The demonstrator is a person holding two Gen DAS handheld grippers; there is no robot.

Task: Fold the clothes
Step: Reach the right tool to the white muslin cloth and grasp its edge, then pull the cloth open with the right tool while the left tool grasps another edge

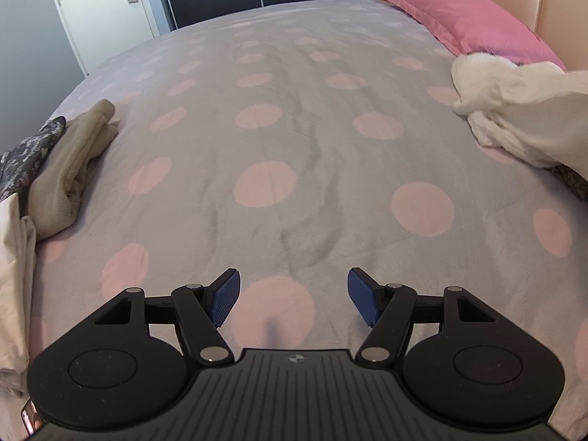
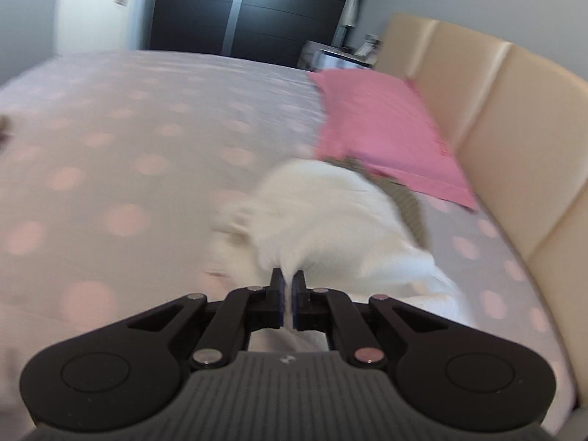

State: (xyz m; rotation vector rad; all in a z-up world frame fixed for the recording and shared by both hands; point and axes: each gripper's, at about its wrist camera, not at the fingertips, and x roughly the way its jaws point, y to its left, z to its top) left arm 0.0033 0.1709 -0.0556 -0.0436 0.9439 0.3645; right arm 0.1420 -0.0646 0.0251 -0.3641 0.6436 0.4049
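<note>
A white fluffy garment [image 2: 323, 213] lies bunched on the bed near the pink pillow, blurred in the right wrist view. My right gripper [image 2: 289, 286] is shut on a pinch of its white cloth, which runs between the blue pads. The same white garment [image 1: 522, 110] shows at the right edge of the left wrist view. My left gripper [image 1: 294, 299] hangs open over bare bedspread, its blue pads [image 1: 225, 301] wide apart with nothing between them. A beige garment [image 1: 70, 169] and a dark floral one [image 1: 25, 158] lie folded at the left.
The bed wears a grey cover with pink dots [image 1: 294, 139]. A pink pillow [image 1: 466, 18] and a cream padded headboard [image 2: 514, 121] stand on the right. A patterned grey cloth [image 2: 408, 202] peeks from under the white garment. Pale cloth [image 1: 14, 279] lies at the left edge.
</note>
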